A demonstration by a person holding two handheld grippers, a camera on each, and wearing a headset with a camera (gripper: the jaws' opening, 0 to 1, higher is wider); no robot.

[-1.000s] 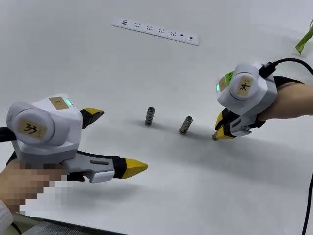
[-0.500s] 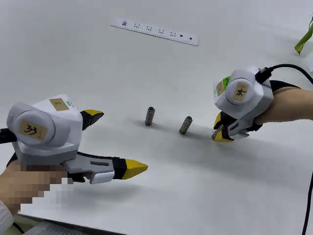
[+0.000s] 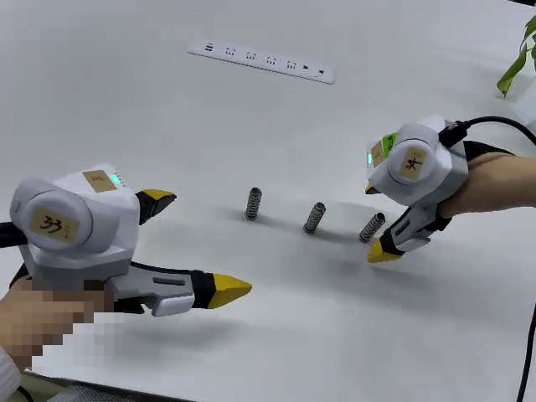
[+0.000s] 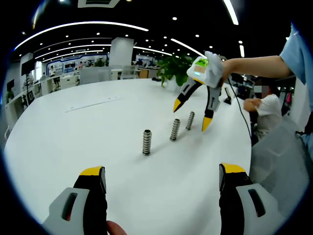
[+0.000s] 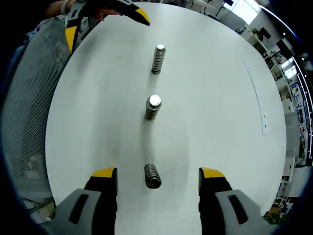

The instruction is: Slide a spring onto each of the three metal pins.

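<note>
Three springs stand on end in a row on the white table (image 3: 126, 109). In the head view, spring A (image 3: 254, 203), spring B (image 3: 314, 218) and spring C (image 3: 372, 227) run from left to right, apart from one another at roughly even spacing. The right tongs (image 3: 376, 222) are spread wide and straddle spring C, one yellow-tipped jaw on each side. Bare table shows between coil and jaw on both sides, so nothing is gripped. In the right gripper view, spring C (image 5: 152, 176) sits between the two jaws, nearest the camera, with spring B (image 5: 153, 108) and spring A (image 5: 157, 59) in line beyond it. A and B each show a bright round pin head (image 5: 155, 101) at the top. The top of C shows a dark centre within the coil, and whether a pin stands inside it cannot be told. The left tongs (image 3: 193, 243) hover over the near left of the table, likewise spread wide and empty, well apart from the springs and pointing toward them. They also appear at the upper left of the right gripper view (image 5: 107, 27). In the left gripper view, spring A (image 4: 146, 142) is nearest, followed by spring B (image 4: 175, 129) and spring C (image 4: 190, 120), with the right tongs (image 4: 191, 116) around the last. A white power strip (image 3: 261, 61) lies at the far side of the table. A green plant leaf (image 3: 515, 63) enters at the upper right edge. A black cable (image 3: 500, 118) leads away from the right tongs.
</note>
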